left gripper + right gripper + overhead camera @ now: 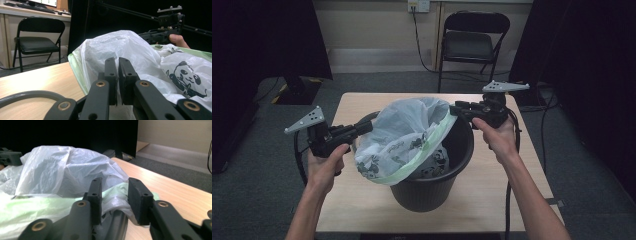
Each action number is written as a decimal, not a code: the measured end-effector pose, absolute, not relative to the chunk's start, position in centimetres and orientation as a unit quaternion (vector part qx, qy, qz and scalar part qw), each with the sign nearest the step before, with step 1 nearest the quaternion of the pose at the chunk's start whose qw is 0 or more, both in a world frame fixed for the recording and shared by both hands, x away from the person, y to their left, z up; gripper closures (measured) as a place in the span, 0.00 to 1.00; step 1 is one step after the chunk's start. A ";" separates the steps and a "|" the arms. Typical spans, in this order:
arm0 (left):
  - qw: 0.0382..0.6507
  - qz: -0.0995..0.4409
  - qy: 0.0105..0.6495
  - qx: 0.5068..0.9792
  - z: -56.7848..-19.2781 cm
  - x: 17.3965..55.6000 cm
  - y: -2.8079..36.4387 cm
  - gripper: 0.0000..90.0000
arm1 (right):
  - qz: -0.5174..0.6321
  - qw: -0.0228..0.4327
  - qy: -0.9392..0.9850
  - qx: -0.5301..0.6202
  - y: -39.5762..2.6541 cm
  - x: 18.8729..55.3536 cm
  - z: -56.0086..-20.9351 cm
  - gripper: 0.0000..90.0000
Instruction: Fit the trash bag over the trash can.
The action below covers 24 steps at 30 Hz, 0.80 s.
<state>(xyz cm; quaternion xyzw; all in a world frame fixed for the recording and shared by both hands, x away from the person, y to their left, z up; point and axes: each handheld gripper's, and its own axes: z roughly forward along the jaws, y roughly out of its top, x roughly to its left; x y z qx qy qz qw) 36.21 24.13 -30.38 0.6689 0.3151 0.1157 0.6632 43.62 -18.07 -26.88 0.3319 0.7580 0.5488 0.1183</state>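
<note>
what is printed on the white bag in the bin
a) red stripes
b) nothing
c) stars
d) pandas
d, a black and white panda shows on the white bag in the left gripper view, and more such prints dot the bag where it hangs over the bin.

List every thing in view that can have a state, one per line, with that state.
Left hand-held gripper: shut on the bin bag's edge.
Right hand-held gripper: jaws apart, bag film and green hem between them, no pinch visible.
Bin bag: bunched, lying across the bin's mouth, not yet fitted over the rim.
Bin: upright on the table, mouth partly uncovered.
Folding chair: unfolded, unoccupied.
Table: bearing the bin.
</note>
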 end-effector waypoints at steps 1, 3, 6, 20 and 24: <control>0.663 0.115 0.315 0.669 -30.4 36.2 24.1 0.96 | 0.547 0.117 0.759 0.333 -18.1 43.7 -26.9 0.78; 0.663 0.115 0.315 0.669 -30.4 36.3 24.1 0.96 | 0.547 0.127 0.755 0.338 -18.3 43.6 -27.0 0.86; 0.664 0.117 0.318 0.667 -30.4 36.2 24.1 0.96 | 0.563 0.131 0.743 0.339 -18.6 43.4 -27.1 0.91; 0.662 0.123 0.314 0.669 -30.4 35.7 24.1 0.96 | 0.609 0.162 0.701 0.335 -22.4 39.8 -29.2 0.97; 0.663 0.120 0.312 0.670 -30.4 35.8 24.2 0.96 | 0.606 0.162 0.700 0.341 -23.6 39.0 -30.7 0.98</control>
